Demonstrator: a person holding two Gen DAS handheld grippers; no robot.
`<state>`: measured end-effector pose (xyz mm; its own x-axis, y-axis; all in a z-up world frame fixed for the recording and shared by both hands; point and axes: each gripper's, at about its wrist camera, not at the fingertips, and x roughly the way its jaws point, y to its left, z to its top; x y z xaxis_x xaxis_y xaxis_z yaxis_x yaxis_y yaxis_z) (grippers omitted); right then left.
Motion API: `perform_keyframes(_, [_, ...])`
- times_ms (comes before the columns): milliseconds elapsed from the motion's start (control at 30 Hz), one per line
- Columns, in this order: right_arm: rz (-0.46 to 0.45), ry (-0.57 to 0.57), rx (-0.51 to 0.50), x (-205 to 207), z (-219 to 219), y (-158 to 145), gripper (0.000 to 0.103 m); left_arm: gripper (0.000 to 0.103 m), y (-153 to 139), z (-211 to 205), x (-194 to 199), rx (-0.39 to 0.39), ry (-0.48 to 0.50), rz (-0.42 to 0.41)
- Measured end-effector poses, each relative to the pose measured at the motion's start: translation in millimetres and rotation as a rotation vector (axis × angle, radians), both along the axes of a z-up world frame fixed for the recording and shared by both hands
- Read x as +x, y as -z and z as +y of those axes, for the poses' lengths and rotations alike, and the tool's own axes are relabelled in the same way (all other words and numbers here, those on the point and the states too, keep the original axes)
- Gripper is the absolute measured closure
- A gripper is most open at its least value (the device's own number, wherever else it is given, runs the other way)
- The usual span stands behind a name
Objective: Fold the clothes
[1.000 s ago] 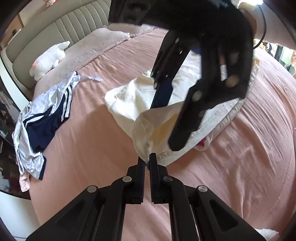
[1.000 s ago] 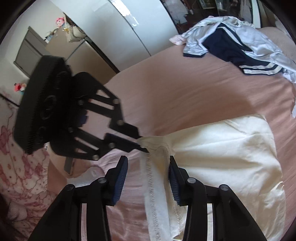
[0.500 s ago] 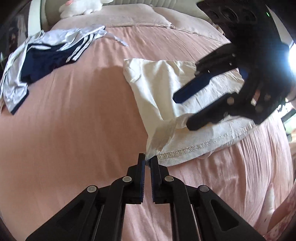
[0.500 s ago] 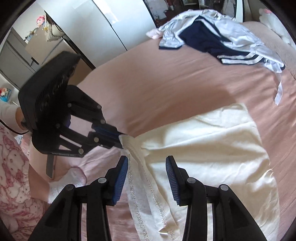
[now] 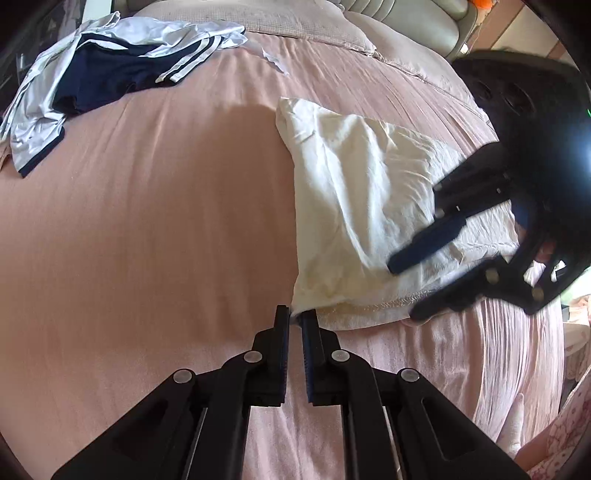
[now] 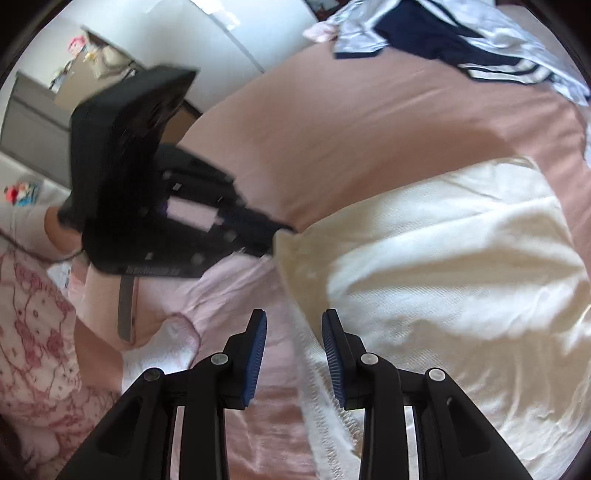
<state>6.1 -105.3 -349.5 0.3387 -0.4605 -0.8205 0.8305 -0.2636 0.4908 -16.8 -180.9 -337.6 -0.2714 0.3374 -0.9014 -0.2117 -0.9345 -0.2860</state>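
A cream-white garment [image 5: 354, 206] lies folded on the pink bed; it also fills the right of the right wrist view [image 6: 443, 266]. My left gripper [image 5: 295, 318] is at the garment's near corner with the jaws slightly parted, a sliver of cloth between them. It shows blurred in the right wrist view [image 6: 284, 229], tips at the same corner. My right gripper [image 6: 293, 325] is open above the stitched hem [image 6: 317, 398], holding nothing. It also appears at the right of the left wrist view [image 5: 402, 288], over the garment's near edge.
A pile of silver-white and navy sportswear [image 5: 103, 74] lies at the bed's far left, also seen in the right wrist view [image 6: 454, 40]. Pink patterned bedding [image 6: 40, 350] and a white cabinet [image 6: 221, 37] sit to the left. The padded headboard [image 5: 406, 14] runs behind.
The lifted corner of the white garment came down flat onto the bed. My left gripper's jaws parted slightly at that corner. My right gripper stayed open and drew back along the hem.
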Motion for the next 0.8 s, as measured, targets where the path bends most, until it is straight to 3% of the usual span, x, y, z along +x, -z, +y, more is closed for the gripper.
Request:
perform_keyframes(67, [-0.026,-0.104,-0.008,22.7,2.0,-4.9,0.072,0.096,3.0,-6.0,-0.2,0.012,-0.034,-0.02])
perform_keyframes(133, [-0.023,-0.122,0.006,33.6,11.1,-8.2,0.072,0.096,3.2,-15.2,0.7,0.02,-0.062,-0.021])
perform_keyframes(200, [-0.015,-0.001,-0.001,23.4,30.4,-15.1,0.072,0.096,-0.8,-26.9,1.6,0.066,-0.084,-0.007])
perform_keyframes(300, [0.05,0.242,-0.004,-3.2,67.9,-24.1,0.072,0.096,-35.1,-20.3,7.2,0.106,0.023,0.149])
perform_keyframes(367, [0.116,0.398,0.05,-19.9,97.6,-20.4,0.072,0.096,-46.0,1.6,-2.4,0.131,0.139,0.173])
perform_keyframes(433, [0.098,0.512,0.137,-29.6,129.3,-2.0,0.072,0.096,-42.9,32.7,-13.7,0.104,0.223,0.181])
perform_keyframes(533, [0.083,0.576,0.178,-15.3,163.4,10.7,0.072,0.096,-33.7,81.1,-21.8,0.072,0.346,0.209])
perform_keyframes(633, [0.027,0.56,0.168,15.4,180.1,9.1,0.072,0.096,-10.1,106.8,-26.0,0.009,0.46,0.084])
perform_keyframes(733, [-0.029,0.543,0.158,46.2,196.8,7.6,0.072,0.096,-8.0,102.5,-6.0,-0.05,0.516,0.044])
perform_keyframes(800, [-0.063,0.541,0.149,65.2,208.7,6.0,0.072,0.096,-20.8,100.3,-6.0,-0.016,0.521,0.062])
